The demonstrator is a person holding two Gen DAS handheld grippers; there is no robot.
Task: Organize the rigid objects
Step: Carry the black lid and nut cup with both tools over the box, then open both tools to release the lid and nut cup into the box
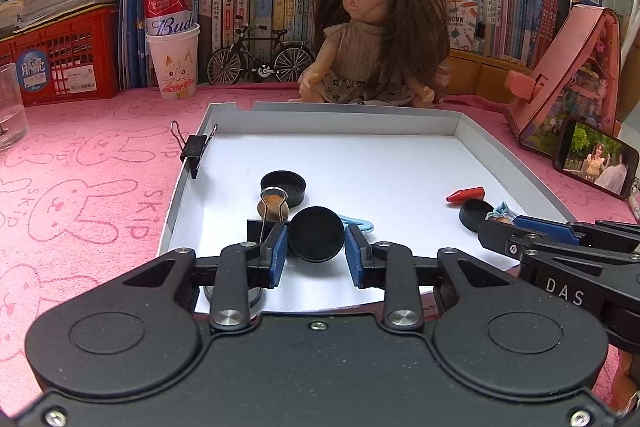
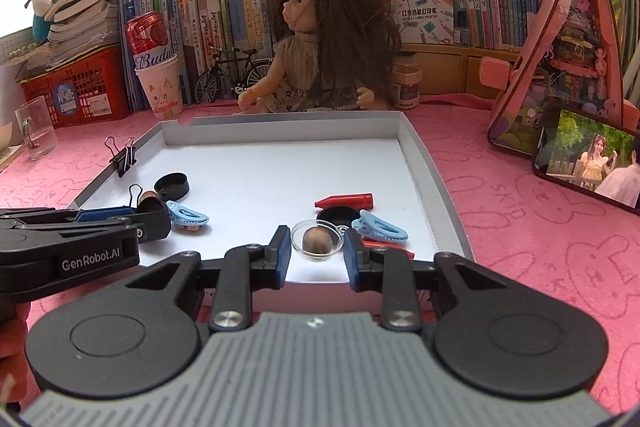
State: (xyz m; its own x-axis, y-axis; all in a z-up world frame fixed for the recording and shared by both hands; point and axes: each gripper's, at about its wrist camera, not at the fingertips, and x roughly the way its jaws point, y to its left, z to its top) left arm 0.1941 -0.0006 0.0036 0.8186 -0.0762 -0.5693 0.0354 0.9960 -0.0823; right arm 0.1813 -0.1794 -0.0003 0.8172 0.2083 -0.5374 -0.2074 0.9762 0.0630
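A shallow white tray (image 1: pixel 400 119) lies on the pink cloth, and it also shows in the right wrist view (image 2: pixel 280 125). My left gripper (image 1: pixel 316 247) is shut on a black round lid (image 1: pixel 316 233), held on edge above the tray's near left part. My right gripper (image 2: pixel 317 247) is shut on a small clear dish (image 2: pixel 317 241) with a brown nut in it, near the tray's front right. In the tray lie another black lid (image 1: pixel 284 187), a red crayon (image 2: pixel 344 201), blue clips (image 2: pixel 380 227) and a binder clip (image 1: pixel 194 149) on the left wall.
A doll (image 1: pixel 376 27) sits behind the tray. A paper cup holding a red can (image 1: pixel 172 39), a toy bicycle (image 1: pixel 260 59) and a red crate (image 1: pixel 60 63) stand at the back left. A phone (image 2: pixel 588 163) leans on a pink box at right. A glass (image 2: pixel 36 131) stands far left.
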